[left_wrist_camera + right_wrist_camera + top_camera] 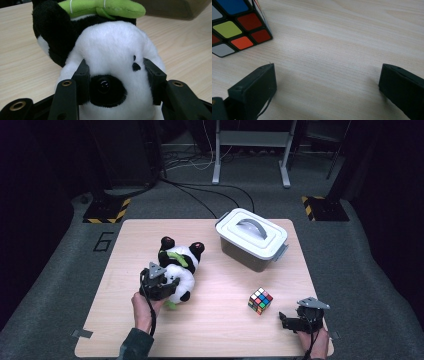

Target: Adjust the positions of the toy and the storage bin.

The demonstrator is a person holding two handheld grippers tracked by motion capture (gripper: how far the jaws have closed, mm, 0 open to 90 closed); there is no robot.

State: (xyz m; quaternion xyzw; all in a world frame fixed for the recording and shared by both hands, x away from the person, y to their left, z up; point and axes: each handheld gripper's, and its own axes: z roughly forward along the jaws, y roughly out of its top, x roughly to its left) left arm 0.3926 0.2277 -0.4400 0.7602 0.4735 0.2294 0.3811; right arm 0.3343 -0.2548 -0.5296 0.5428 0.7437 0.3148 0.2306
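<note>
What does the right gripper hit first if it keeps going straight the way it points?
Probably nothing soon. The right gripper is open, with bare table between and ahead of its fingers. The puzzle cube sits off to the left of that line in the right gripper view, likely missed, though depth is hard to judge.

Black-and-white plush panda (179,270) between left gripper (167,285) jaws; multicoloured puzzle cube (260,300) just left-front of right gripper (290,320); lidded grey plastic box (252,239) far behind.
</note>
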